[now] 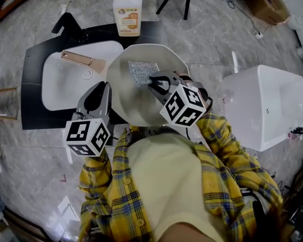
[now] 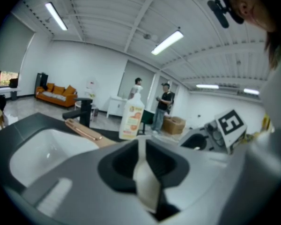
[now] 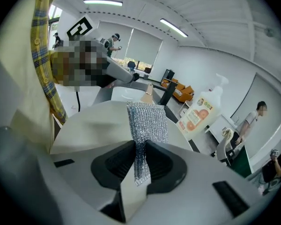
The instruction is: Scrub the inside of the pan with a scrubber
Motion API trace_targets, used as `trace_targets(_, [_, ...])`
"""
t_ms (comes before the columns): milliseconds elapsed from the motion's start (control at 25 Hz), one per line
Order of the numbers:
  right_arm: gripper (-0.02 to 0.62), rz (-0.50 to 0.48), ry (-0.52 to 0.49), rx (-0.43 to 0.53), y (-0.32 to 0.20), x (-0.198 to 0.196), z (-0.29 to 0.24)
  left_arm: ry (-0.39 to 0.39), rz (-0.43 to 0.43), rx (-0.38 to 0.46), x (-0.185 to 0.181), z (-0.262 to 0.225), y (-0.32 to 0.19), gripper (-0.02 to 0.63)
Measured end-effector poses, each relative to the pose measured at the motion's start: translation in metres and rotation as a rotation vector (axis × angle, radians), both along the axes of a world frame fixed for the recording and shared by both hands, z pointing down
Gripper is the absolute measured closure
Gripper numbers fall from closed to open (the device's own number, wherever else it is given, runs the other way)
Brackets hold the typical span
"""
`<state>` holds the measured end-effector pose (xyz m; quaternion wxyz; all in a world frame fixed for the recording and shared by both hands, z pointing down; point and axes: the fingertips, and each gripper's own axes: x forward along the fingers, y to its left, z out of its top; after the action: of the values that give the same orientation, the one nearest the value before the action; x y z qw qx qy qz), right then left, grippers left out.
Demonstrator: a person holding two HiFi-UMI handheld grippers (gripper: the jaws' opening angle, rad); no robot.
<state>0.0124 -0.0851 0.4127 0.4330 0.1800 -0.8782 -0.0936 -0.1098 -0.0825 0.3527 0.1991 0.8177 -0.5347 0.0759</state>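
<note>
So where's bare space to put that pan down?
The white basin is bare below the copper-coloured tool at its top edge; the black counter left of it offers a narrow strip. It is crowded at the pan, where the left gripper and the right gripper with the scrubber meet.

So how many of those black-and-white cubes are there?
2. One cube is on the left gripper, beside the pan; the other cube is on the right gripper, over the pan. None looks hidden.
</note>
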Motion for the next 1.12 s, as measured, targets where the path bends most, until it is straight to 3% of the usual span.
trace_targets(520, [0.517, 0.18, -0.298, -0.17, -0.006, 0.003, -0.025, 0.002, 0.019, 0.0, 0.012, -0.002, 0.003, 0.555])
trace_targets(1120, [0.518, 0.281, -0.423, -0.258, -0.011, 0.008, -0.029, -0.003, 0.02, -0.012, 0.015, 0.001, 0.002, 0.555])
